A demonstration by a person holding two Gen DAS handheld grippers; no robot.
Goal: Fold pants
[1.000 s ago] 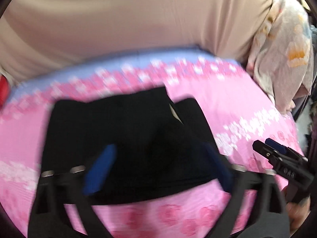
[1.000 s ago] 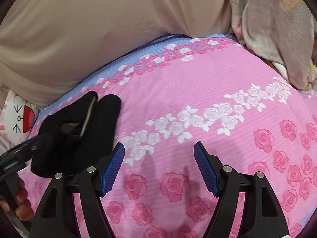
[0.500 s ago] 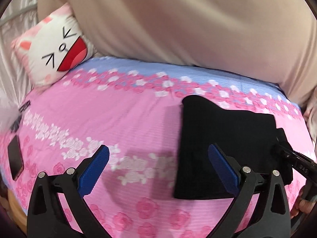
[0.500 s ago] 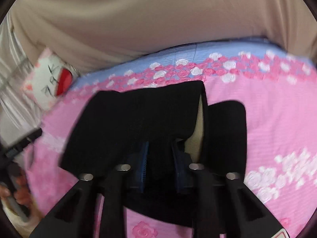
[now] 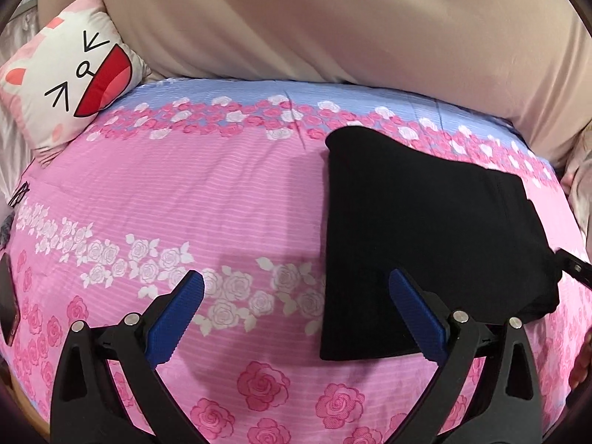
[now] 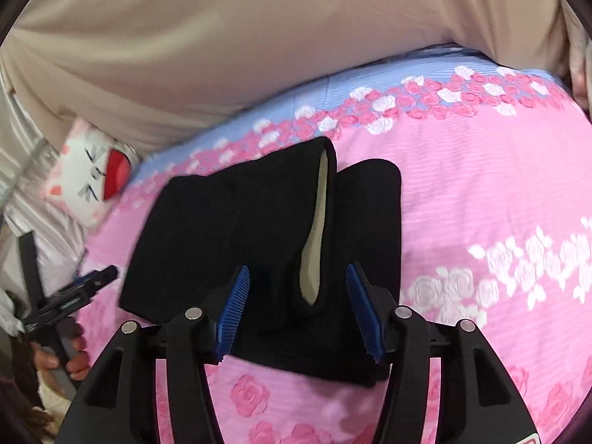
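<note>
Black pants, folded into a compact stack, lie on the pink rose-printed bedspread, toward the far side of the bed where the pink gives way to a blue band along the edge. From the right wrist view the pants show one thick folded layer on the left with its upper fold curled up, exposing a pale beige lining, and a second flat layer beside it on the right.

The left gripper hangs above the bedspread with its blue-padded fingers spread wide; nothing sits between them. Its right finger overlaps the near left corner of the pants in that view, though contact cannot be judged. In the right wrist view the left gripper appears at the left edge, held by a hand just off the near left side of the stack.

The right gripper hovers over the near edge of the pants, its jaws parted and framing the curled fold without clamping it. Its tip pokes in at the right edge of the left wrist view, beside the pants.

A cartoon cat-face pillow rests at the far left corner of the bed, against a beige cover bunched along the far edge. A dark phone lies at the left edge.
</note>
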